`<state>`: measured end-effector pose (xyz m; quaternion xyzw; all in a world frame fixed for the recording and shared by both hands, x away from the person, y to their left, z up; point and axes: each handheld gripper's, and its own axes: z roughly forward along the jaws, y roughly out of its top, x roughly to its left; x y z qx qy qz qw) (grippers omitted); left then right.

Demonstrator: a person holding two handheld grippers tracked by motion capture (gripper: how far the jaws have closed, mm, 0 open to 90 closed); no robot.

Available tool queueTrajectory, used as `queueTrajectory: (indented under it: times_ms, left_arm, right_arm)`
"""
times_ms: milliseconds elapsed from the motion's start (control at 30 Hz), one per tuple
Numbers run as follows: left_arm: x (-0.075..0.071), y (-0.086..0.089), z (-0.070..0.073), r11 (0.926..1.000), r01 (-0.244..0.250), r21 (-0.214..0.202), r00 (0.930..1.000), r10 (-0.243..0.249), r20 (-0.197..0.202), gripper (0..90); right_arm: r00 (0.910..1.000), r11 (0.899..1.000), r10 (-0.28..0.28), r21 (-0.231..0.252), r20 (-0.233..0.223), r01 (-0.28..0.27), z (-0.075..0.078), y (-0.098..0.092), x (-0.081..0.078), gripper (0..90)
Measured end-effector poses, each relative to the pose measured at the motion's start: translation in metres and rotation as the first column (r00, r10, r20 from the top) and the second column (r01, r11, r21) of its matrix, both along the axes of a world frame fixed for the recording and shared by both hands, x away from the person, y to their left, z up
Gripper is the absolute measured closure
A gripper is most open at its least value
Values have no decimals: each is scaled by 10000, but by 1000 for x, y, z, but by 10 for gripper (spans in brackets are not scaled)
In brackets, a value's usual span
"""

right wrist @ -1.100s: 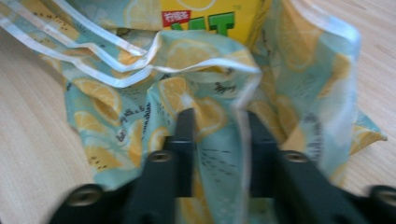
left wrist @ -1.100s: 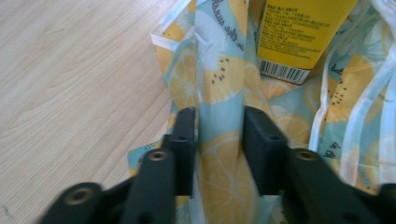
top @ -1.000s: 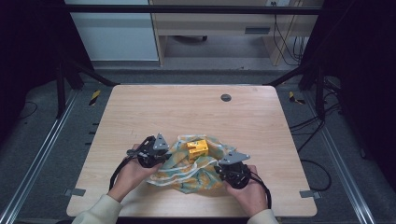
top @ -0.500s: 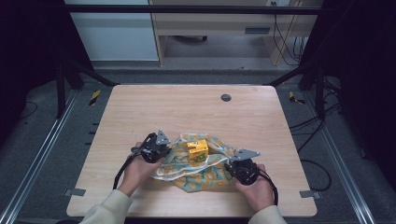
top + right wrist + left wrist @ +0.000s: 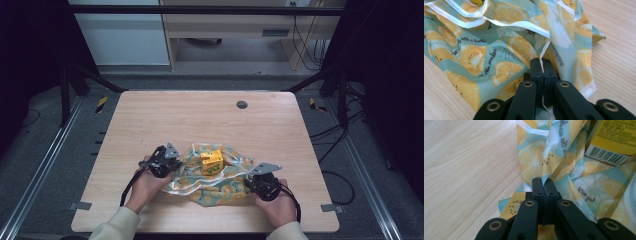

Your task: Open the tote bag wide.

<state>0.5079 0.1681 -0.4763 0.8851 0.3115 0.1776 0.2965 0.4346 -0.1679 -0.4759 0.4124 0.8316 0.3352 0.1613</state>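
Near the front edge of the wooden bench [image 5: 150, 120], both grippers' fingers [image 5: 543, 192] pinch opposite hems of the lemon-print cloth [image 5: 210, 185] under the yellow carton [image 5: 212, 162], probably next lifting both hems over it.

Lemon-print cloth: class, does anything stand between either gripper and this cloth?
Nothing visible does. The left gripper is shut on a fold of the lemon-print cloth, and the right gripper is shut on its white-edged hem. The yellow carton sits on the cloth between them.
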Motion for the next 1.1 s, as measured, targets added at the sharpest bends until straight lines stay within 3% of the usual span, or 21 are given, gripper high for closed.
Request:
queueTrajectory:
  times_ms: [267, 633, 1000, 1100]
  left_arm:
    - [4, 2, -2, 9992, -246, 327, 9997, 247, 0, 898]
    - [4, 3, 3, 9976, -307, 619, 9995, 312, -77, 897]
    - [7, 2, 0, 9970, -402, 664, 9990, 413, -158, 893]
    - [7, 3, -1, 9973, -318, 660, 9993, 329, -154, 844]
  right_arm:
    - [9997, 9980, -82, -620, 231, 96, 1, -1, -5, 900]
    - [9995, 9980, -318, -548, 86, 322, 3, -2, -9, 900]
    - [9998, 9991, -181, -377, -12, 180, 3, -4, -10, 900]
    - [9997, 9994, -183, -296, -140, 179, 1, -4, -9, 887]
